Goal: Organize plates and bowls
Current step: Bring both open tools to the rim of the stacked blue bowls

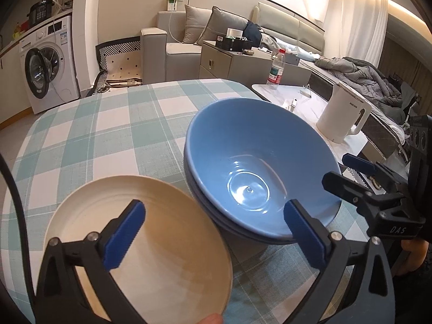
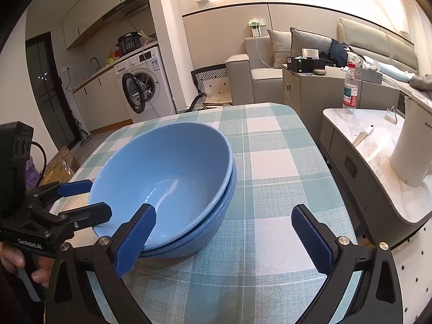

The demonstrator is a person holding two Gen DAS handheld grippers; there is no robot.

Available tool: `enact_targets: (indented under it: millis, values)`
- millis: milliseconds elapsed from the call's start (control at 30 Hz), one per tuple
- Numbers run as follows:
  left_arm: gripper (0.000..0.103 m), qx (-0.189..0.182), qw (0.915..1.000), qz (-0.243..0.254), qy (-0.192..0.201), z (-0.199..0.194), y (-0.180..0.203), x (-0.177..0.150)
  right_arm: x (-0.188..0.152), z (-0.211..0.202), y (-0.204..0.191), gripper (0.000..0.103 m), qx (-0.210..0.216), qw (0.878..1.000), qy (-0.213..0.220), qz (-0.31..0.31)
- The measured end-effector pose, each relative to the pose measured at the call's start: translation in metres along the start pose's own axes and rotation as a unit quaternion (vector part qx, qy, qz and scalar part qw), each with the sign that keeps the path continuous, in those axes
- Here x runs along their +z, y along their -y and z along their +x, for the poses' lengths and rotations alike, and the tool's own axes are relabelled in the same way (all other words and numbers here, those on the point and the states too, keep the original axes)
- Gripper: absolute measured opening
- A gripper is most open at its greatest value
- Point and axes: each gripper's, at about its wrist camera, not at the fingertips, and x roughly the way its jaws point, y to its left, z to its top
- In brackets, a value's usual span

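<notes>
Nested blue bowls point(image 1: 259, 167) stand upright on the checked tablecloth point(image 1: 108, 135), right of a cream plate point(image 1: 167, 256) that lies near the front edge. My left gripper point(image 1: 216, 235) is open wide, one finger over the plate and the other in front of the bowls' near rim, pressing on nothing. In the right wrist view the bowls point(image 2: 167, 178) sit left of centre. My right gripper point(image 2: 224, 240) is open too, its left finger before the bowls' rim and its right finger over bare cloth. Each gripper shows in the other's view, at the bowls' opposite sides.
A marble side table point(image 2: 372, 145) stands close on the right with a white kettle point(image 1: 343, 113) and a water bottle point(image 1: 276, 67). Beyond the table's far edge are a sofa point(image 1: 172, 51) and a washing machine point(image 1: 46, 64). A person's hand point(image 2: 16, 259) grips the left tool.
</notes>
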Motion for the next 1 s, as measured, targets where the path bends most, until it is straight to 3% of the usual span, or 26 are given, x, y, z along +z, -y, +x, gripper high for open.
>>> enact_targets:
  millis: [733,1000]
  values:
    - [0.103,0.004,0.9993,-0.038,0.000,0.012,-0.021,0.012,0.012,0.012,-0.003,0.102,0.002,1.000,-0.022,0.000]
    - [0.103,-0.005,0.9987,-0.050,-0.010,0.022,-0.022,0.016,0.017,0.025,0.000,0.100,0.033,0.999,-0.038,0.018]
